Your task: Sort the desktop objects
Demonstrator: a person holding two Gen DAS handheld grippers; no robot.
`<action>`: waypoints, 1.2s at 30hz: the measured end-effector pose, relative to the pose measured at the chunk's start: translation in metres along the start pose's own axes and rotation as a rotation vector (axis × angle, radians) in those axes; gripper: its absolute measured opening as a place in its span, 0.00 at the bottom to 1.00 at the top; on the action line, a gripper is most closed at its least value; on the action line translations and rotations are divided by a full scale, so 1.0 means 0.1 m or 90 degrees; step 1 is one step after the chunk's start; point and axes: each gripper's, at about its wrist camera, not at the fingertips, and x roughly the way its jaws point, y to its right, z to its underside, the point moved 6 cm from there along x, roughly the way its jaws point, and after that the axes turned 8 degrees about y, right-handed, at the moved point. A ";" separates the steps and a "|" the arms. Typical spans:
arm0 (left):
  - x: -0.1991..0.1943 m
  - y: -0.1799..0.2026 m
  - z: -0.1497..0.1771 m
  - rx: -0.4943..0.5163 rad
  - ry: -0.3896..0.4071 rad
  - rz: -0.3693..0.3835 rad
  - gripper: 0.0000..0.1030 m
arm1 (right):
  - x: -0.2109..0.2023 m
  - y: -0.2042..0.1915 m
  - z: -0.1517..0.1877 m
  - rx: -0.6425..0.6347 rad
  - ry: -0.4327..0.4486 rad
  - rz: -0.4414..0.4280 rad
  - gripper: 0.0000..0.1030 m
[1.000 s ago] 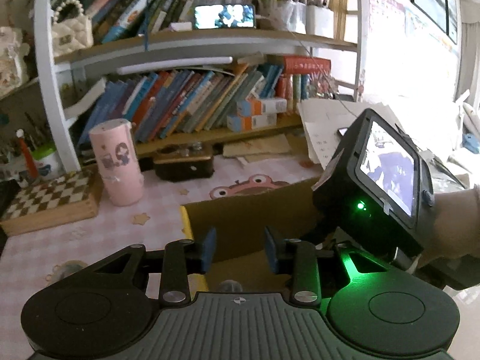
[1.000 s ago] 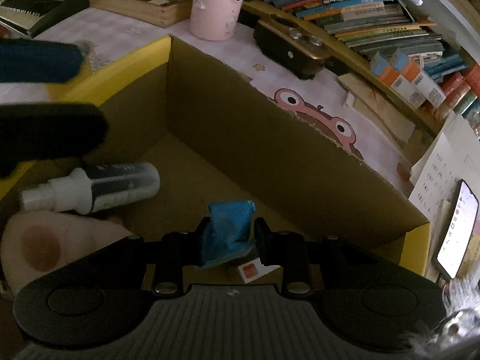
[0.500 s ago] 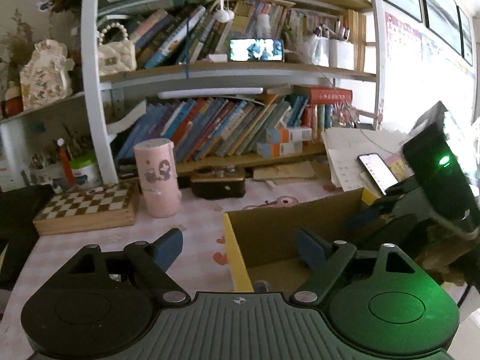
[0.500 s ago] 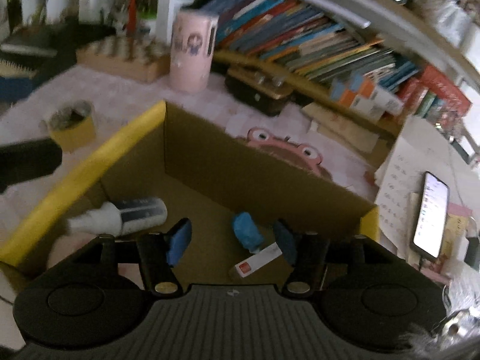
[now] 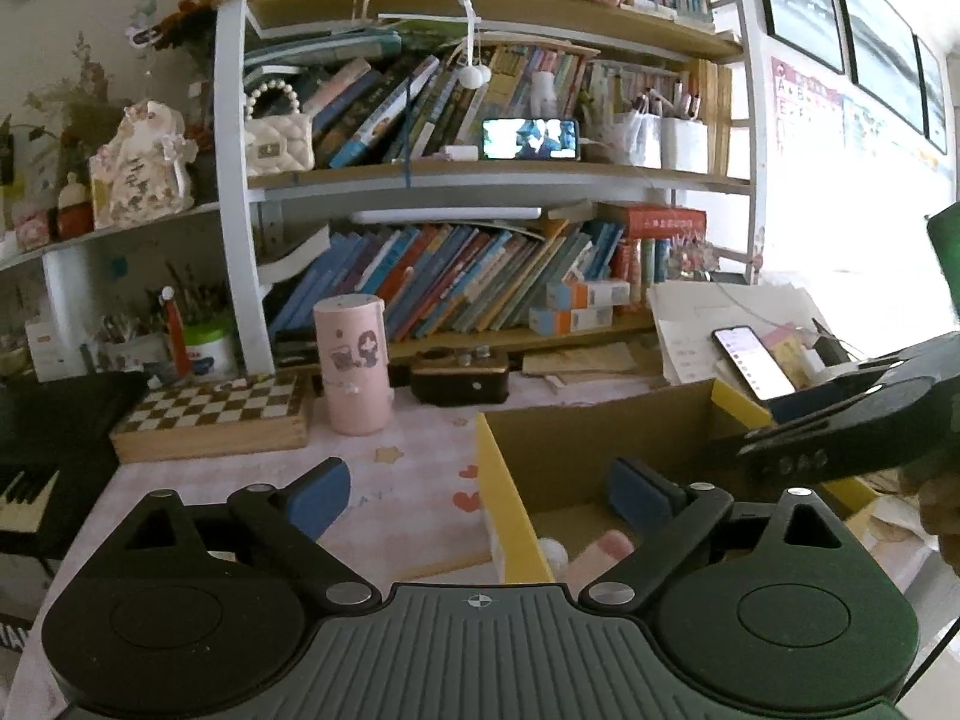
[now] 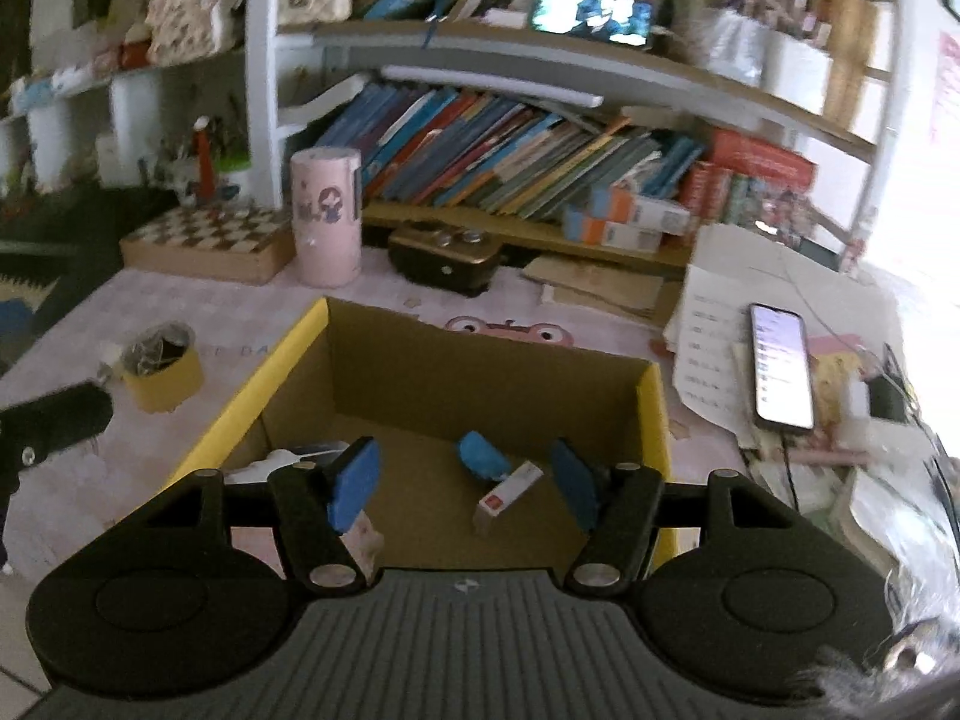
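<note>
An open cardboard box with yellow edges (image 6: pixel 651 408) sits on the pink desk mat; it also shows in the left wrist view (image 5: pixel 498 474). Inside lie a blue packet (image 6: pixel 480 456), a small white-and-red box (image 6: pixel 507 495), a white spray bottle (image 6: pixel 282 459) and a pink soft thing (image 5: pixel 606 549). My right gripper (image 6: pixel 465 483) is open and empty, above the box's near side. My left gripper (image 5: pixel 480 495) is open and empty, over the box's left wall. The right gripper's body (image 5: pixel 852 426) shows at the right of the left wrist view.
A yellow tape roll holding clips (image 6: pixel 162 366) lies left of the box. A pink cylinder (image 5: pixel 354 363), a chessboard box (image 5: pixel 216 414) and a dark brown case (image 5: pixel 459 381) stand behind. A phone (image 6: pixel 780 366) lies on papers at right. Bookshelves fill the back.
My right gripper opened and let go of the blue packet, which now lies in the box, then rose and drew back. My left gripper opened and drew back to the left.
</note>
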 end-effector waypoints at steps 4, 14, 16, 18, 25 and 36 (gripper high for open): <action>-0.16 -0.08 0.05 0.000 0.003 0.005 0.93 | -0.20 -0.02 0.09 0.030 0.007 0.030 0.62; -0.56 -0.32 0.26 0.012 -0.014 0.024 0.93 | -0.60 -0.25 0.45 0.073 -0.009 0.100 0.62; -0.64 -0.37 0.31 0.015 -0.017 0.027 0.93 | -0.68 -0.33 0.53 0.078 -0.011 0.111 0.63; -0.72 -0.42 0.34 0.018 -0.020 0.030 0.93 | -0.75 -0.41 0.61 0.086 -0.019 0.115 0.63; -0.93 -0.58 0.52 0.022 -0.040 0.038 0.94 | -0.98 -0.72 0.93 0.122 -0.043 0.127 0.64; -1.14 -0.74 0.85 0.040 -0.081 0.035 0.94 | -1.12 -1.29 1.37 0.126 -0.087 0.121 0.64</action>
